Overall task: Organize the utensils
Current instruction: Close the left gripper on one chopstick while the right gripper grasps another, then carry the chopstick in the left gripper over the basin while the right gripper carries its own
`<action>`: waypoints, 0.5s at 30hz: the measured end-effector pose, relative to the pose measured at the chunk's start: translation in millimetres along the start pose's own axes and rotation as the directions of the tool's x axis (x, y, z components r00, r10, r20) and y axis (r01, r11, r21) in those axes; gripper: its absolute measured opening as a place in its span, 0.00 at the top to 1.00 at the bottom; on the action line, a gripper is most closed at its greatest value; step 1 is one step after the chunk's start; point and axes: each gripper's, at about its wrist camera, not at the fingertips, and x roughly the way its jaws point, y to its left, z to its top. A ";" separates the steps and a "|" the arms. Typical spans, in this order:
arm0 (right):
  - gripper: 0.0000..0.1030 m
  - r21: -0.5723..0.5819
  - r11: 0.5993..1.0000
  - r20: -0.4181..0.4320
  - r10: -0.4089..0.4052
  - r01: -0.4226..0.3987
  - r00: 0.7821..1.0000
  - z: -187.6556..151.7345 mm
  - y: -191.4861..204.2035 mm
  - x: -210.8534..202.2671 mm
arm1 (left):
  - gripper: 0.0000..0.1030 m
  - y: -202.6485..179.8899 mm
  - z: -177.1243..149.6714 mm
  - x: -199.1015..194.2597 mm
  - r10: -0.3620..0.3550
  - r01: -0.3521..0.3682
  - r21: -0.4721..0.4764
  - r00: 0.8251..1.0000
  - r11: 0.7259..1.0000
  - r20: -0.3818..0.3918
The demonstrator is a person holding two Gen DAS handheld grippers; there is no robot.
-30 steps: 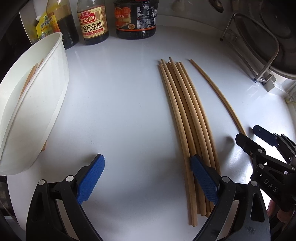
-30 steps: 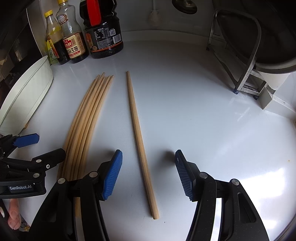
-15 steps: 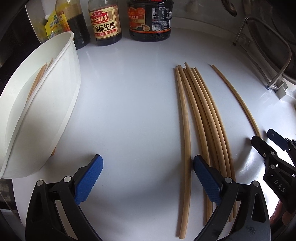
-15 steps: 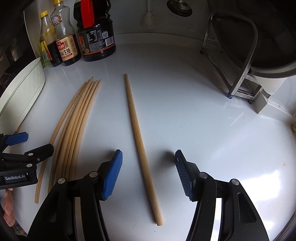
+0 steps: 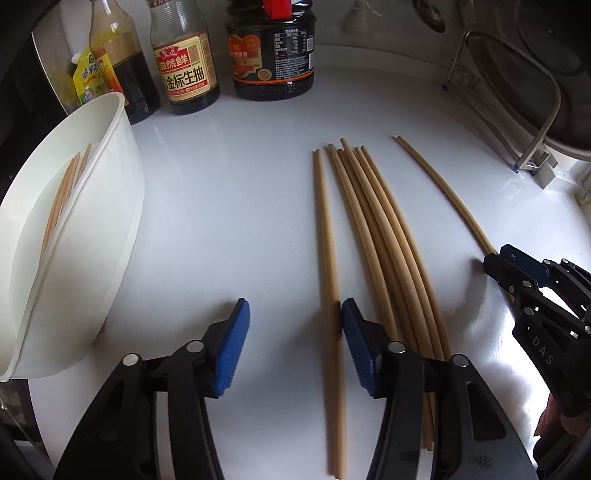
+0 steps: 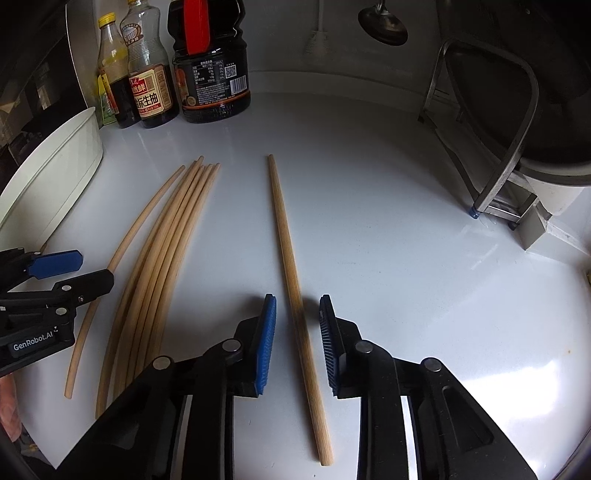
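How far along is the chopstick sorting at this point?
Done: a few chopsticks already lie in the white tub. In hand: the left claw straddles a split-off chopstick, the right claw a lone chopstick; both jaws have just been closing, and neither grips yet. Left: those two plus the bundle on the counter.

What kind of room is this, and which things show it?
Most likely a home kitchen counter: soy sauce bottles stand at the back, wooden chopsticks lie on the white worktop, and a ladle hangs on the wall.
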 end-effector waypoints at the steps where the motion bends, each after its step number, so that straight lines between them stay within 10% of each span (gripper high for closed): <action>1: 0.89 -0.008 1.000 -0.001 -0.001 0.001 1.000 0.2 2.4 -0.1 | 0.73 -2.1 0.3 -0.9 -0.002 0.002 0.009 1.000 1.000 0.001; 4: 0.93 -0.014 1.000 -0.005 0.005 -0.005 1.000 1.8 6.1 0.3 | 0.93 -6.2 0.2 -2.0 -0.001 0.001 0.026 1.000 1.000 -0.003; 15: 0.94 0.106 0.992 0.007 0.068 -0.069 0.998 6.2 -1.5 -23.8 | 0.93 7.0 2.6 -27.5 -0.071 0.071 -0.009 0.997 0.997 0.003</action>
